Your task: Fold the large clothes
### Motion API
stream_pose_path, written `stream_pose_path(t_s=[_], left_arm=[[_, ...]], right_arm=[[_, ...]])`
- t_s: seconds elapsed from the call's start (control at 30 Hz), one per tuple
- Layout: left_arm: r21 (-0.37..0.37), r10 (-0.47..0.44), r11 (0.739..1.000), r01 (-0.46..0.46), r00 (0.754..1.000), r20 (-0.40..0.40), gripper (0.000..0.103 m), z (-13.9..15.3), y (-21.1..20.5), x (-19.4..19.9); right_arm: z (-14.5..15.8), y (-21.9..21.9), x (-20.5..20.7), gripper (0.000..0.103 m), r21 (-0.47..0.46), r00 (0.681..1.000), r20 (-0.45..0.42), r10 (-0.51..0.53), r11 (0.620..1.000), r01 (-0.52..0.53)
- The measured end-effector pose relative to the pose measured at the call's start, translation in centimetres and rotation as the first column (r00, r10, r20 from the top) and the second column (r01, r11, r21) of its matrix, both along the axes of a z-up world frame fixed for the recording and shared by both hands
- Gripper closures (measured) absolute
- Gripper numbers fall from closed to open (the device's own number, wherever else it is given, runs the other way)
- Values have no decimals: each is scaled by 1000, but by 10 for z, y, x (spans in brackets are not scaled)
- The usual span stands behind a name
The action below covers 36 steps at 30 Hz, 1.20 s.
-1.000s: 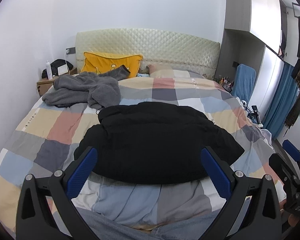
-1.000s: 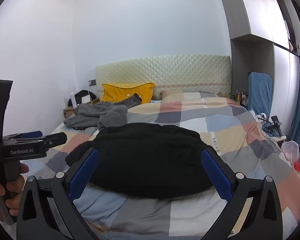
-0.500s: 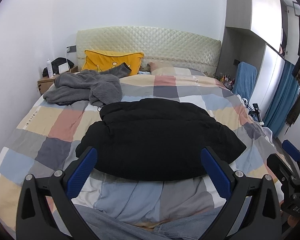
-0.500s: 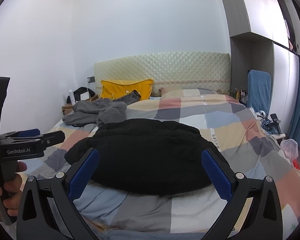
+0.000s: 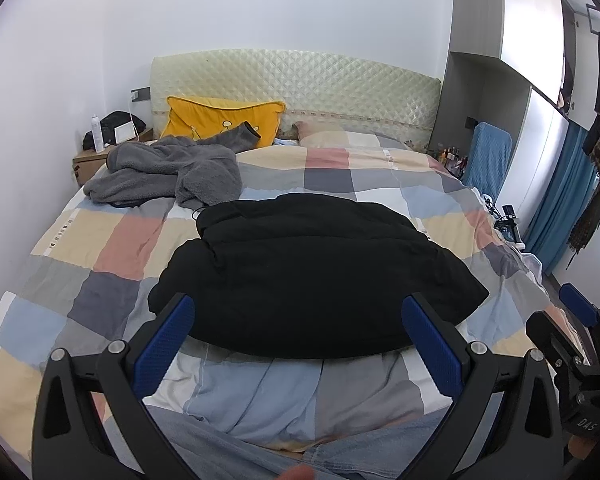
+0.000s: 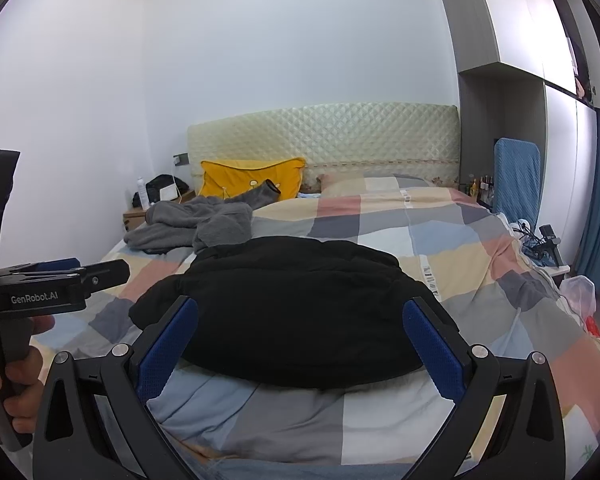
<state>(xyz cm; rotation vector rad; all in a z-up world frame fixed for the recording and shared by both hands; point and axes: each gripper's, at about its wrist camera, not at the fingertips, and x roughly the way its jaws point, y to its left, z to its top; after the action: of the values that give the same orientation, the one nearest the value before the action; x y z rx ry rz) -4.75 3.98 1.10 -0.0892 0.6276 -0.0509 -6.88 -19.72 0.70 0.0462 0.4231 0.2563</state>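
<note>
Both views pulled back slightly vs. 1 s ago, w/ left tool (image 5: 298, 340) and right tool (image 6: 300, 340) spread wide, empty, above the bed's (image 5: 112, 248) near edge, black jacket (image 5: 312, 276) lying straight ahead, long axis crosswise, approx. equidistant from both.

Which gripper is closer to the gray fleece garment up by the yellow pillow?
Left, though only slightly. The gray fleece garment lies far-left on the bed; the left gripper and right gripper both hover open at the foot.
</note>
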Motion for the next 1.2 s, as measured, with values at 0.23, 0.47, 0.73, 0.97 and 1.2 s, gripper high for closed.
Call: stream_pose_path(t_s=[0.23, 0.47, 0.73, 0.97, 1.2], left_arm=[[6, -8, 1000, 8, 1000, 0, 0, -1, -5, -1], [9, -17, 1000, 17, 1000, -2, 0, -1, -10, -3], [-2, -12, 1000, 12, 1000, -8, 0, -1, -8, -4], [-6, -14, 1000, 14, 1000, -12, 0, -1, -7, -3], [-10, -22, 1000, 22, 1000, -14, 0, -1, -10, -1]], right_arm=[[0, 0, 0, 0, 0, 1000, -1, 0, 1000, 0], [0, -2, -1, 0, -2, 1000, -4, -1, 1000, 1], [-1, -4, -1, 0, -4, 1000, -11, 1, 1000, -1], [-2, -5, -1, 0, -5, 1000, -13, 1, 1000, -1], [-2, -4, -1, 0, -5, 1000, -13, 0, 1000, 0]])
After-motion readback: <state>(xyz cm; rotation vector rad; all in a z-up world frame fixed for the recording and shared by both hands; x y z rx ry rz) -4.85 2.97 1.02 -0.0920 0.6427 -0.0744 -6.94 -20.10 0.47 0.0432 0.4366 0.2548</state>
